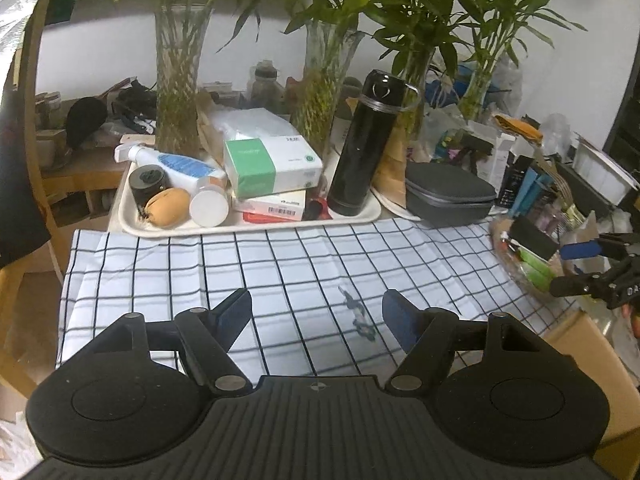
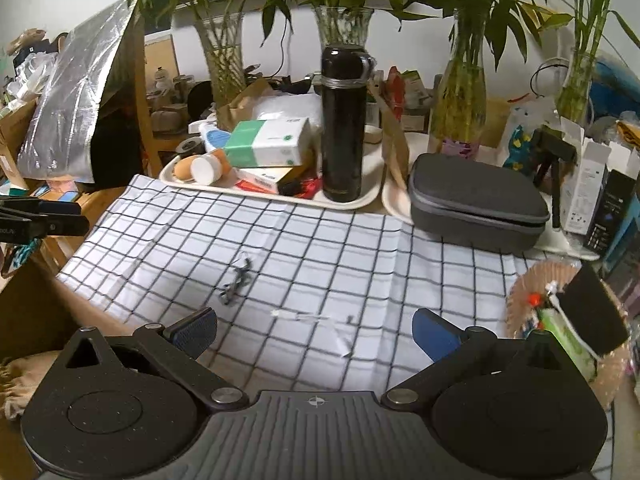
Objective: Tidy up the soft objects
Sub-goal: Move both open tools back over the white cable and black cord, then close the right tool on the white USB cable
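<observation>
Checked cloth (image 1: 280, 276), one, white with a black grid, spread flat under and ahead of both claws; a small dark smudge (image 1: 358, 314) marks it between the left claw's fingers. Left gripper (image 1: 316, 316): one, released, jaws standing wide apart with nothing between them, hovering over the cloth's near part. Right gripper (image 2: 314, 330): one, likewise released and empty, over the same cloth; a small white tag or strip (image 2: 308, 316) lies on the fabric just ahead of its gap. Beyond both claws, past the cloth's far edge: one cream tray (image 1: 248, 226) bearing one black flask (image 1: 366, 144) upright, one green-and-white tissue pack (image 1: 272, 166) stacked on a flat box, one white spray bottle (image 1: 176, 164) lying down, one small black jar (image 1: 150, 182). Right of the tray: one grey zip case (image 2: 476, 204). Behind: four glass vases (image 2: 222, 60) of bamboo stalks. Far right of the right claw: one woven basket (image 2: 524, 304) of oddments, touching the cloth's edge.
</observation>
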Available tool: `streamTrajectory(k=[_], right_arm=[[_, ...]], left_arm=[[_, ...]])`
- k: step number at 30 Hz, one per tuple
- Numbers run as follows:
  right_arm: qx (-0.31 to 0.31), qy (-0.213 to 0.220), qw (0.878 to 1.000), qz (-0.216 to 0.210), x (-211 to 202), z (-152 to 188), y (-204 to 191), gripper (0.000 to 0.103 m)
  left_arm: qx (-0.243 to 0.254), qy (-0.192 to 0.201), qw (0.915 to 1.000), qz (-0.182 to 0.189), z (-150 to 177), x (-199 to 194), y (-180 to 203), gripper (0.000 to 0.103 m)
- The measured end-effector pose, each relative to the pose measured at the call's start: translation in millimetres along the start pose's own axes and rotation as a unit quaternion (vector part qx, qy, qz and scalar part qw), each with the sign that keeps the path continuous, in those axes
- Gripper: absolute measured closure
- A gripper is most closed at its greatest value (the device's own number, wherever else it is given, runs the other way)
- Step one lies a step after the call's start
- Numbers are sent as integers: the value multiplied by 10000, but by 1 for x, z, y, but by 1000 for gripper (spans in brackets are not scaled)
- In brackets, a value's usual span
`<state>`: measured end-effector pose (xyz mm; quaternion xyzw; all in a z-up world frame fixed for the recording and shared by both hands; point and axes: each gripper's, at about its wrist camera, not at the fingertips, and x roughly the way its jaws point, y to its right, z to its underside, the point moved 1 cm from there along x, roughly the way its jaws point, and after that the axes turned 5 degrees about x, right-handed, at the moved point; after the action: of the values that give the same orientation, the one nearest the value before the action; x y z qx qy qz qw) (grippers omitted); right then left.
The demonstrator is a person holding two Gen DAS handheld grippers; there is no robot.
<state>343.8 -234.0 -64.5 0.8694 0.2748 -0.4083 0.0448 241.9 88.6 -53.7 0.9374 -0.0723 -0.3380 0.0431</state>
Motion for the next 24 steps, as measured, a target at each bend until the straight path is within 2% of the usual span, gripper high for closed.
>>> streamTrajectory(k=[5,9,12,15,24], right_arm=[[14,-84,10000,-47,23,-7,18,4],[-431,-239,9984,-272,45,-6,15,8],[-656,-457,9961,-382,65,-5,14,17],[-873,-651,9931,-426,86,-3,15,20],[-1535,-1109,9801,-599,137,3,11,25]], left_arm=[[138,34,9999,44,-5,16,-4,31],[54,-16,9999,110,-1,22,-7,31],[-6,-52,9999,92,1,24,-11,32],[-119,-64,9998,115,3,24,-15,32],[10,-18,10000,83,4,25,-16,32]])
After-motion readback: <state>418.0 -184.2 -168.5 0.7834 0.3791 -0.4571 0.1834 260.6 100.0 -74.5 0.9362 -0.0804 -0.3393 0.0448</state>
